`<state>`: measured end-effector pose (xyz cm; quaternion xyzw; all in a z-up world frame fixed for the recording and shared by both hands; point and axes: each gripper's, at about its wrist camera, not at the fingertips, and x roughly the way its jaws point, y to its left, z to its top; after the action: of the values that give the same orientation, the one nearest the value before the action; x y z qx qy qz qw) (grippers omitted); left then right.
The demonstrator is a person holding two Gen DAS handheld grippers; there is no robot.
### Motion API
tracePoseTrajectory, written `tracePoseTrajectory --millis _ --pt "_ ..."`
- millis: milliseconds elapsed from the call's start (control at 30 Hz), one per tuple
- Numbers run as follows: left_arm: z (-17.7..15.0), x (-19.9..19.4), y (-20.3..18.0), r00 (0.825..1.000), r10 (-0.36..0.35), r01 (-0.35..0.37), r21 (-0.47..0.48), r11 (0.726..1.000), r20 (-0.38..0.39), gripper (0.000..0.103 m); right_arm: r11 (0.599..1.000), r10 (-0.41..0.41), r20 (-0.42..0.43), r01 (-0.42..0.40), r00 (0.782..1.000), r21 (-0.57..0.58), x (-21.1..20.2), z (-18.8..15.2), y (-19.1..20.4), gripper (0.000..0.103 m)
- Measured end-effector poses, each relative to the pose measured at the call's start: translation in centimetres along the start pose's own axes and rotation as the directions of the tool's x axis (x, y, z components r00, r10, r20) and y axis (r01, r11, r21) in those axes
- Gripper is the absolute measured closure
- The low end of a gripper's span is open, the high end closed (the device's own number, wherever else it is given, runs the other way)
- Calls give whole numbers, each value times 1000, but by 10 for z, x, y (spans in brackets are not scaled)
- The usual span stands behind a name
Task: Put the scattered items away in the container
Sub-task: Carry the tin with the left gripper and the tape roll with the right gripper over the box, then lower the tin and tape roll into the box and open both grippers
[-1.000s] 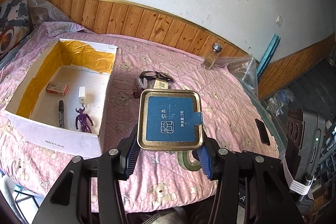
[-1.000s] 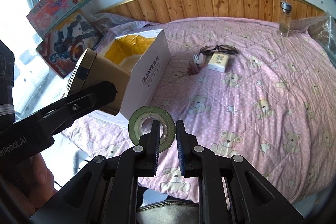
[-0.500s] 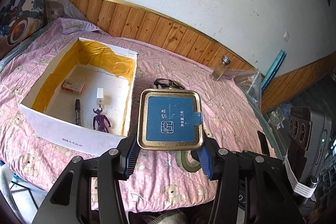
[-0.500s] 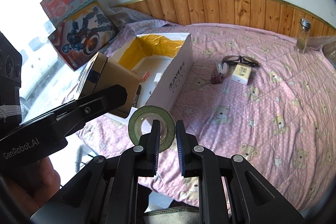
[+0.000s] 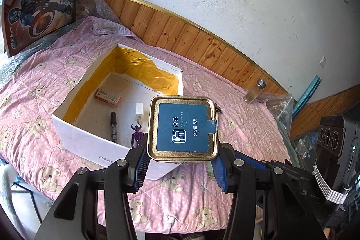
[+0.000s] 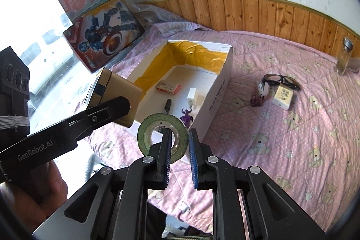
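Container: one white box (image 5: 87,145) on the bed (image 5: 245,127), holding four items.
Left gripper (image 5: 181,169): fingers clamp one gold tin (image 5: 183,128) above the box.
Right gripper (image 6: 178,153): fingers narrow, pinching one tape roll (image 6: 162,137).
Right view only: glasses (image 6: 282,80), small carton (image 6: 283,97), binder clip (image 6: 257,101) loose on the bed.

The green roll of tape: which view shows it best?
The right wrist view: the green roll of tape shows nearly whole, its ring held on one side in the right hand-held gripper. In the left wrist view only a green sliver peeks out behind the gold square tin and gripper finger.
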<state>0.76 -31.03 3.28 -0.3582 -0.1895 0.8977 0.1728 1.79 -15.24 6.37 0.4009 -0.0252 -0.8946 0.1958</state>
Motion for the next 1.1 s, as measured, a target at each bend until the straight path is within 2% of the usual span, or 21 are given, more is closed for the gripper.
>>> tracePoseTrajectory --millis 667,1100 --pt "44 18 52 997 79 -77 -62 995 20 52 999 19 -15 -19 1000 -30 42 50 -1 87" --pt "73 54 62 997 80 -80 -62 995 -9 52 999 4 -35 -6 999 -39 80 87 -19 87"
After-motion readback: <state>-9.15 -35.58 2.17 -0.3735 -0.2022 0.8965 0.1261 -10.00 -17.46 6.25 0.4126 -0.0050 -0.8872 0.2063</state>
